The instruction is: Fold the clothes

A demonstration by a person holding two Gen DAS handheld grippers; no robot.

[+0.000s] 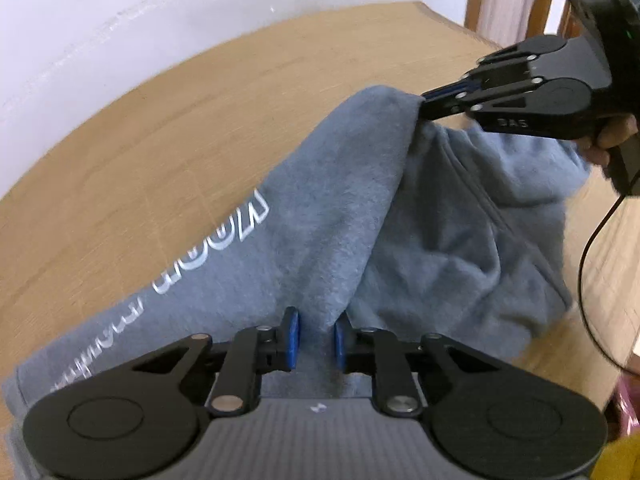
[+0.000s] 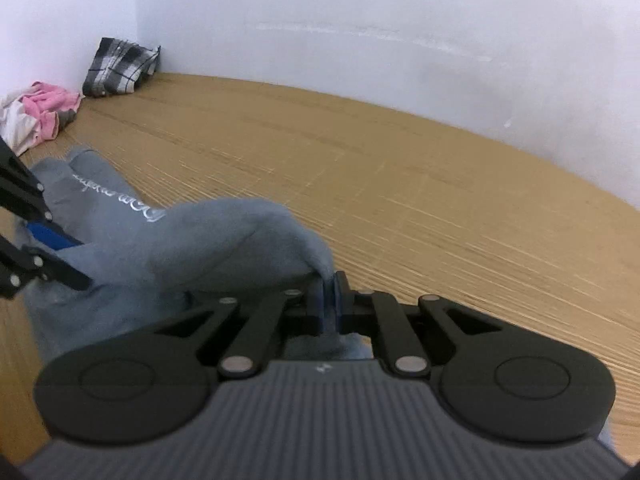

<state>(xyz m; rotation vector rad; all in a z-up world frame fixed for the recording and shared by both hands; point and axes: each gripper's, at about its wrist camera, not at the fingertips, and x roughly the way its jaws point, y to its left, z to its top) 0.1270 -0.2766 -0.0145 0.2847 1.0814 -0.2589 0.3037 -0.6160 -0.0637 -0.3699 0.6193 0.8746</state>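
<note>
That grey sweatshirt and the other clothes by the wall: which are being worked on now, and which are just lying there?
In use:
- grey sweatshirt
- left gripper, pinching it
- right gripper, pinching it

Lying about:
- checked cloth in the corner
- pink and white clothes

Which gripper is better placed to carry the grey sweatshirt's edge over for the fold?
Probably right: the right gripper pinches a raised peak of the grey sweatshirt; the left gripper grips low.

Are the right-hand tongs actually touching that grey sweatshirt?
Touching. In the left wrist view the right tongs pinch a raised fold of the grey sweatshirt; the right wrist view shows cloth clamped between the pads.
</note>
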